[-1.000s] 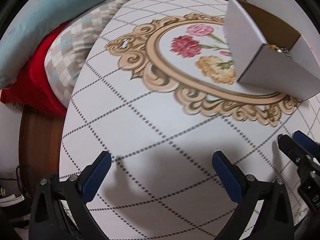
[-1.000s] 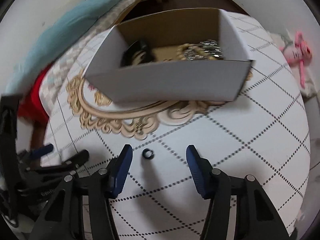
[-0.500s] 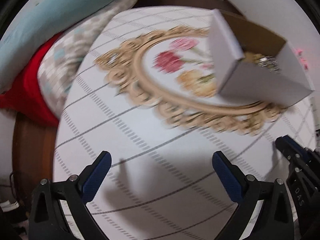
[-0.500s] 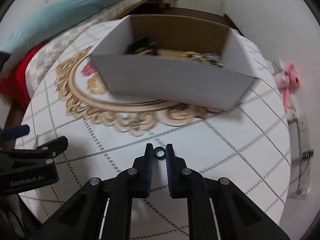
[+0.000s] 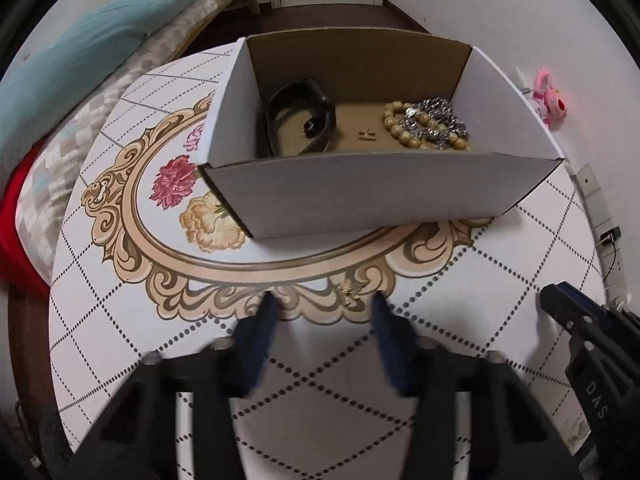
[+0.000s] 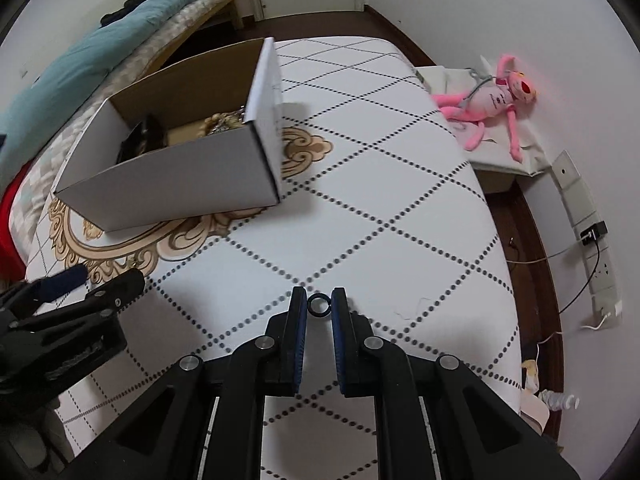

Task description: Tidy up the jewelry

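The right tongs (image 6: 319, 305) grip a small black ring (image 6: 319, 304) at the fingertips, keeping it visible and free to drop. The box (image 6: 192, 168), already holding jewelry, sits ahead and left of them. The left tongs (image 5: 322, 316) stand open, a gold earring (image 5: 349, 290) just ahead between the tips.
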`<state>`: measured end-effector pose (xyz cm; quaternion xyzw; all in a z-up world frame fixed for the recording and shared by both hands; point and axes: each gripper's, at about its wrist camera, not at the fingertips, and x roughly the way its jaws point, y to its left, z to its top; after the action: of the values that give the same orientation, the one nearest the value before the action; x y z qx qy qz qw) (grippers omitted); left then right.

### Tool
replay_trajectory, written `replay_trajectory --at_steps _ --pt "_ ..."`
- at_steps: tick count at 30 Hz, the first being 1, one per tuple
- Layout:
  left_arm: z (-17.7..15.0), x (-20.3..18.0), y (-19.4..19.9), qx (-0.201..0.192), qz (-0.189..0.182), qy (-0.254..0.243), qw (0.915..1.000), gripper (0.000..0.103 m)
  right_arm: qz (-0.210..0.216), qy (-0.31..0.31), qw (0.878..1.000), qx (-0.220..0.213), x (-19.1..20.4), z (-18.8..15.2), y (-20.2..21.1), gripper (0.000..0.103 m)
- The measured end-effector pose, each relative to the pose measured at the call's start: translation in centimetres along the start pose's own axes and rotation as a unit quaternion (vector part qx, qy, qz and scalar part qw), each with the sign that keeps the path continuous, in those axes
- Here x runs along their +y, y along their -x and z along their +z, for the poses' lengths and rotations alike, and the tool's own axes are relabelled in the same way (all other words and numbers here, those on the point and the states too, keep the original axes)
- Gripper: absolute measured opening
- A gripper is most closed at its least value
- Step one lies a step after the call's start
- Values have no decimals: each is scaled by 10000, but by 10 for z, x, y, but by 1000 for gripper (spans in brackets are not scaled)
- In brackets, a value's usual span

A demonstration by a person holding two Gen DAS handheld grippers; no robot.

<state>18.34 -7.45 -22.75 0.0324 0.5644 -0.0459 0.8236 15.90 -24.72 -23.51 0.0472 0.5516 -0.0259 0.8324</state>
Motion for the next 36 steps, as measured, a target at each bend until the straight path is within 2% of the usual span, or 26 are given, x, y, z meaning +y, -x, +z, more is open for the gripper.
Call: replay_trajectory --at_steps 2,7,17,24,28,31,36 --pt "2 -4 0 -36 -21 -35 10000 20 -1 -22 10000 -9 -8 -5 2 13" --pt "3 -10 4 -72 -57 -83 9999 6 13 -63 10000 -3 -11 -5 1 13" --pt "-5 -9 11 -87 -214 -97 9997 2 79 -116 9999 -100 -11 -4 8 13" --pt "-14 1 51 -236 -612 -1 9978 2 355 -122 9986 -362 -2 4 34 13" --pt "-10 31 85 -430 -965 484 9932 2 513 -135 9969 -579 0 13 55 13" --pt "-6 51 97 -528 -1069 752 9900 2 654 -173 9952 -711 1 19 70 13" --pt "-3 56 77 -373 -1233 828 9882 4 757 -212 9943 -727 4 21 71 13"
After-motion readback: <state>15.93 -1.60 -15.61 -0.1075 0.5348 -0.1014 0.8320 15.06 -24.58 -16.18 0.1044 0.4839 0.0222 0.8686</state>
